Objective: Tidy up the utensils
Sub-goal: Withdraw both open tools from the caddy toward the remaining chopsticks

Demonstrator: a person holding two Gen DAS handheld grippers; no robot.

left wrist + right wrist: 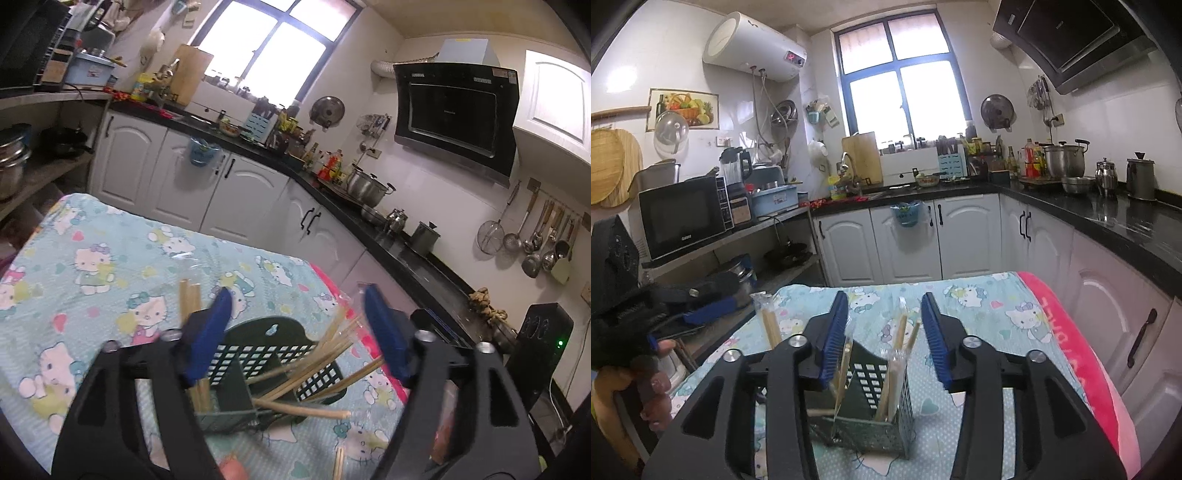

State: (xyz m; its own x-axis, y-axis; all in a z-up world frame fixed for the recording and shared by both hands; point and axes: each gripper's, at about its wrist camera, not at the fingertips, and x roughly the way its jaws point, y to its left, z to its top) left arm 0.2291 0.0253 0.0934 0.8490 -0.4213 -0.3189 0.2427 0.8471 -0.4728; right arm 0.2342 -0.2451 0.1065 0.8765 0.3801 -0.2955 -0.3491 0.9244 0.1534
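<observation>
A dark green perforated utensil holder (258, 365) stands on the Hello Kitty tablecloth (110, 258), with several wooden chopsticks (325, 354) leaning out of its compartments. My left gripper (299, 302) is open and empty, its blue pads on either side above the holder. In the right wrist view the same holder (875, 398) holds wrapped chopsticks (899, 339). My right gripper (884, 306) is open and empty just above it. The left gripper (701, 310) shows at that view's left edge.
A loose chopstick pair (339, 463) lies on the cloth near the front edge. A pink towel (1071, 339) borders the table's right side. White cabinets (905, 240) and a black countertop (1108, 218) with pots stand beyond the table.
</observation>
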